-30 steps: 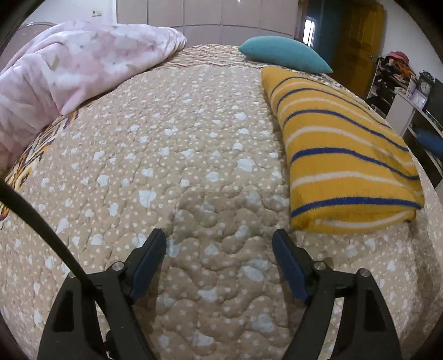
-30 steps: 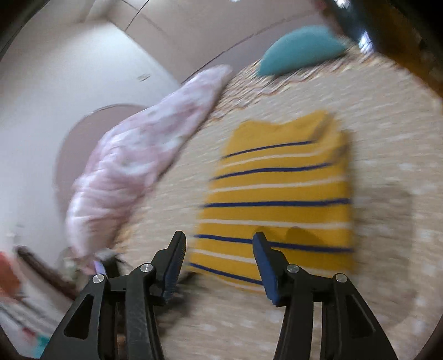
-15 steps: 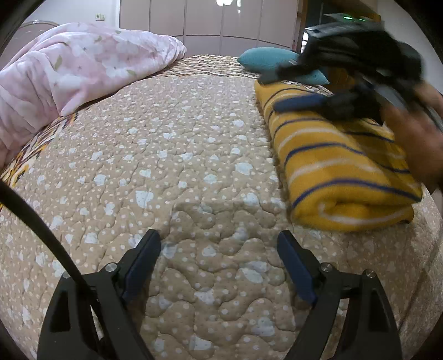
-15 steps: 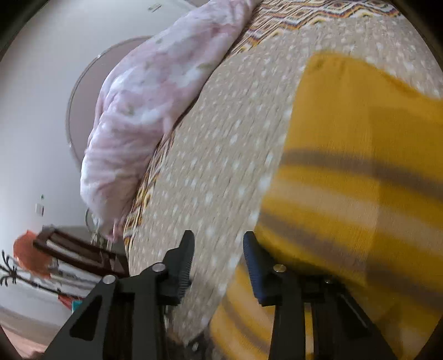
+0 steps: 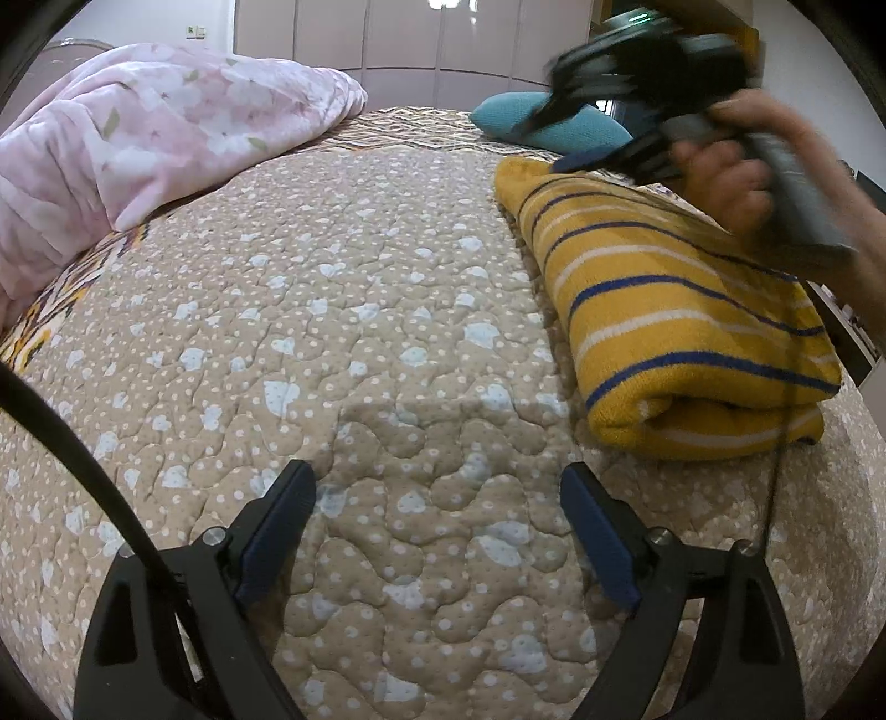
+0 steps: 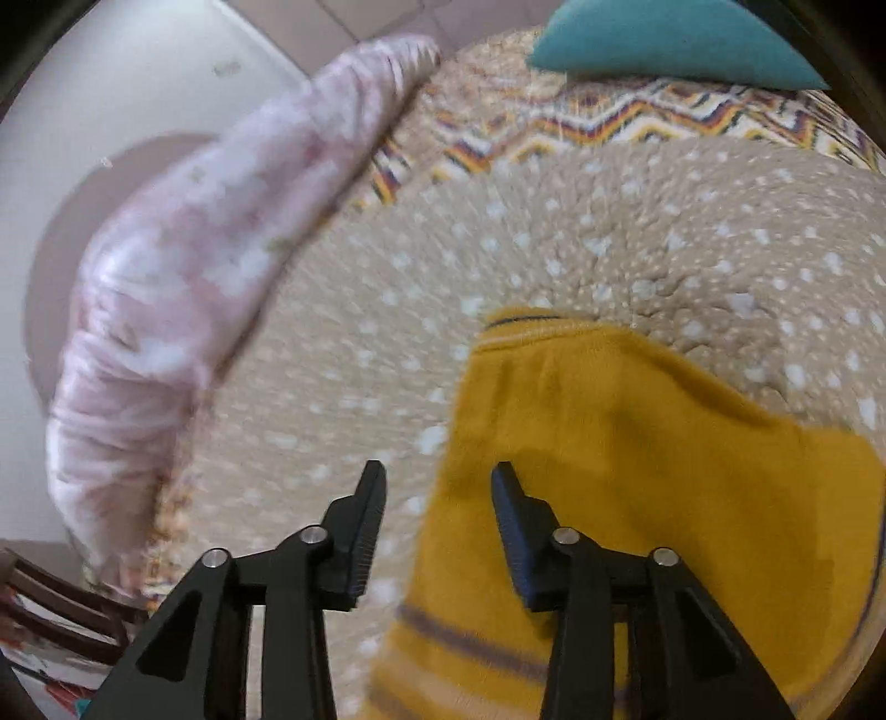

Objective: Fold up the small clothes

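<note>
A folded yellow garment with blue and white stripes (image 5: pixel 681 310) lies on the right side of the bed. My left gripper (image 5: pixel 437 498) is open and empty, low over the bare quilt to the garment's left. My right gripper (image 6: pixel 437 487) is open and empty, hovering over the garment's (image 6: pixel 609 498) far left edge, one finger over the quilt and one over the cloth. In the left wrist view the right gripper (image 5: pixel 598 149) and the hand holding it appear blurred above the garment's far end.
The beige spotted quilt (image 5: pixel 332 310) covers the bed. A pink floral duvet (image 5: pixel 138 138) is piled along the left. A teal pillow (image 5: pixel 554 124) lies at the head, also in the right wrist view (image 6: pixel 664 39). Furniture stands beyond the right bed edge.
My right gripper swung in over the far part of the yellow garment and stayed open. My left gripper drifted slightly back over the quilt.
</note>
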The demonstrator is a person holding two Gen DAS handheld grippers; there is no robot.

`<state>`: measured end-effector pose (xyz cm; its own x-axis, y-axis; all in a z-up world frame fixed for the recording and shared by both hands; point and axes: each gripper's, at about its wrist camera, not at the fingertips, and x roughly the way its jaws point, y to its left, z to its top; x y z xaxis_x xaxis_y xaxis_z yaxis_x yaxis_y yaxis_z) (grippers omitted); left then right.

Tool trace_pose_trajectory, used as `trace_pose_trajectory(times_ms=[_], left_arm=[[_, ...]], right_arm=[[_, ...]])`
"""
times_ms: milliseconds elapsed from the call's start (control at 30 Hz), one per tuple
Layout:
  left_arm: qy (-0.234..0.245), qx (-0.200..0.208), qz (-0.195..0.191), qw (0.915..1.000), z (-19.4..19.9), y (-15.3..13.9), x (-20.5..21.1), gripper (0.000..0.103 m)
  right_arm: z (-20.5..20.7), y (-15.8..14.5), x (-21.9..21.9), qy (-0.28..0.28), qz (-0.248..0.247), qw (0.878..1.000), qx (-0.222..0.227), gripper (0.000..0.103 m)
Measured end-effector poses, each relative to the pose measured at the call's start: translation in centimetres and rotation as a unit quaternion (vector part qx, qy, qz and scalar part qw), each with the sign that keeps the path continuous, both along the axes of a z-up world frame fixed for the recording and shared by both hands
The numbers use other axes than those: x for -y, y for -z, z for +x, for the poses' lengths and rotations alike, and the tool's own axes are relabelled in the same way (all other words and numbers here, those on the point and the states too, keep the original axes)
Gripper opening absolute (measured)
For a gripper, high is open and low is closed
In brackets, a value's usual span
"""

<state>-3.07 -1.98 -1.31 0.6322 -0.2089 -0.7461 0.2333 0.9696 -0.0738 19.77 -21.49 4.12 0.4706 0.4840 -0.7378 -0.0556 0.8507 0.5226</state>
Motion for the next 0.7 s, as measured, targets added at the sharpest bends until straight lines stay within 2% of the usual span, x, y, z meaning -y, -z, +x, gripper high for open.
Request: trace_pose_trajectory(times_ms=[100,167,233,300,333,433,467,500,533,600,667,700], left_arm=[[0.000,-0.001,0.003,1.0000,0.1,0.1,0.0,0.090],[0.000,-0.001,0.005,1.0000,0.0,0.1,0.1,0.090],[-0.001,-0.002,0.008,1.0000,0.0,0.1,0.3,0.091],[0.009,-0.009,0.010,0.9999,0.2,0.1,0.5,0.096],[0.018,-0.018,0.010,0.9996,0.4,0.1,0.7,0.103],[0.031,-0.045,0.022,0.9983,1.1,-0.1,1.2,0.103],[0.028,-0.056,0.024,0.9978,1.1,-0.5,1.2,0.100],[0.020,-0.059,0.009,0.9980,0.9,-1.2,1.0,0.096],[0.019,-0.058,-0.012,0.9980,0.7,-1.9,0.8,0.086],[0.027,-0.044,-0.064,0.9966,0.0,-4.8,0.9,0.086],[0.026,-0.017,-0.062,0.9976,0.2,-7.1,1.6,0.086],[0.029,-0.003,-0.049,0.9984,0.7,-8.4,2.5,0.086]], right_arm=[[-4.2,-1.7,1.3,-0.004,0.043,0.999,0.025,0.055],[-7.0,-1.8,2.6,0.002,0.062,0.998,0.028,0.058],[-9.5,-1.0,4.5,0.022,0.072,0.997,0.024,0.060],[-12.0,0.6,7.5,0.049,0.091,0.995,0.014,0.059],[-13.5,1.4,9.5,0.070,0.112,0.991,0.006,0.059],[-17.6,1.8,13.8,0.116,0.139,0.983,0.012,0.059],[-18.6,1.6,14.4,0.124,0.134,0.983,0.017,0.062],[-19.7,1.2,14.9,0.136,0.115,0.984,0.021,0.065],[-20.9,0.8,15.3,0.144,0.096,0.984,0.030,0.065],[-22.8,0.6,16.0,0.146,0.092,0.984,0.041,0.065],[-24.6,0.7,16.7,0.154,0.083,0.983,0.052,0.065],[-25.4,0.7,17.0,0.158,0.073,0.983,0.058,0.065]])
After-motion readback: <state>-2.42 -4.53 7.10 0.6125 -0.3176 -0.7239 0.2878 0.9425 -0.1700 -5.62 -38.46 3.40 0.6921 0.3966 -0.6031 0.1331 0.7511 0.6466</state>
